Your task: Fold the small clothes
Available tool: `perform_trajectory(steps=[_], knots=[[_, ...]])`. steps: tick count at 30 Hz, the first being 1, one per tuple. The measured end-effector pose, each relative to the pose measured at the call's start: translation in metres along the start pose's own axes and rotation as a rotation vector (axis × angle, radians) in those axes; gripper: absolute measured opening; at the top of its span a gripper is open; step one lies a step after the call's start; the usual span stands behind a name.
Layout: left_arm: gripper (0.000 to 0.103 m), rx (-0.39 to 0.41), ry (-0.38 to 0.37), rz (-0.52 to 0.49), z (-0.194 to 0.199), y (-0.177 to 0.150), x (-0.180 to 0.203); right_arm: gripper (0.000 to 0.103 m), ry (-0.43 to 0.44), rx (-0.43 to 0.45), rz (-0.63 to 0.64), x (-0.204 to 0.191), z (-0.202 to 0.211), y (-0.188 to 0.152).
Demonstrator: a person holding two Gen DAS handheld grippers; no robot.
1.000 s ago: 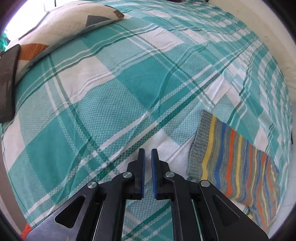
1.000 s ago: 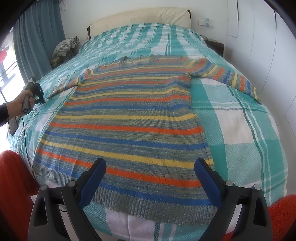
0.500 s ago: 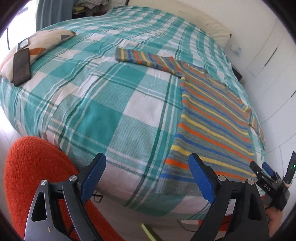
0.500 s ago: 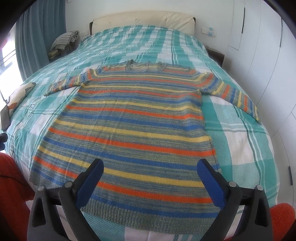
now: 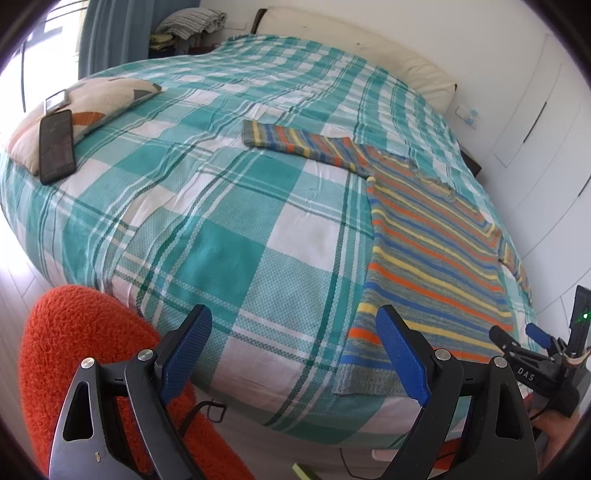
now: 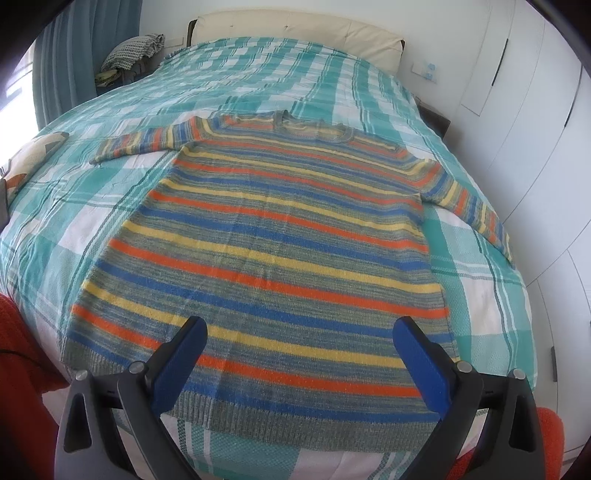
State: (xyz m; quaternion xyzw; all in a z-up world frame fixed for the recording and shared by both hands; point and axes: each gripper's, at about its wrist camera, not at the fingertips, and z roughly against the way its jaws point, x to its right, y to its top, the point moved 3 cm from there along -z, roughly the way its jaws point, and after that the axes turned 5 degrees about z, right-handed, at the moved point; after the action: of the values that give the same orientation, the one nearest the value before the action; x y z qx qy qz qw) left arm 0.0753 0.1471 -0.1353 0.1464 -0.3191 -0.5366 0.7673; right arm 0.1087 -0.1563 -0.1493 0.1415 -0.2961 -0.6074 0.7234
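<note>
Since a second ago the left gripper has pulled back from the sweater's left cuff to the foot of the bed, and its jaws have gone from nearly shut to wide apart with nothing between them; the right gripper has drawn back a little along the same edge, so more of the hem shows below it. Largest in both views is the bed, covered by a teal and white checked spread that fills most of each picture, with a cream headboard at the far end against a white wall. On the spread lies the striped sweater, flat and face up, collar toward the headboard, hem toward the foot, both sleeves stretched out sideways; its stripes run orange, yellow and blue on a grey-green knit. In the left wrist view the sweater sits to the right of the gripper, its near hem corner just beyond the right finger. The right gripper hovers over the hem, fingers spread wide, empty, not touching the knit. A patterned cushion rests at the left edge of the bed, and a dark phone lies on it. Orange fuzzy fabric shows low in both views, beside the gripper bodies. At the lower right of the left view, a hand holds the other gripper's handle.
</note>
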Motion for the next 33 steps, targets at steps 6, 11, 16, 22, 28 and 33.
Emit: perform_trajectory(steps=[6,11,16,22,28,33], knots=[[0.092,-0.033,0.001,-0.048,-0.005,-0.009,0.01,0.1,0.005,0.018,-0.028,0.008,0.009,-0.002],[0.092,-0.019,0.023,-0.106,-0.001,-0.014,0.023,0.1,0.032,0.077,-0.102,0.028,0.024,-0.009],[0.092,-0.013,0.041,-0.103,0.0,-0.014,0.029,0.1,0.039,0.176,-0.176,0.058,0.039,-0.009],[0.092,-0.004,0.088,-0.102,-0.006,-0.015,0.041,0.1,0.061,0.224,-0.171,0.081,0.043,-0.034],[0.092,-0.041,0.172,-0.231,-0.023,-0.029,0.057,0.1,0.09,0.174,-0.315,0.12,0.026,-0.058],[0.092,-0.035,0.187,-0.302,-0.028,-0.034,0.067,0.1,0.109,0.129,-0.419,0.136,0.01,-0.066]])
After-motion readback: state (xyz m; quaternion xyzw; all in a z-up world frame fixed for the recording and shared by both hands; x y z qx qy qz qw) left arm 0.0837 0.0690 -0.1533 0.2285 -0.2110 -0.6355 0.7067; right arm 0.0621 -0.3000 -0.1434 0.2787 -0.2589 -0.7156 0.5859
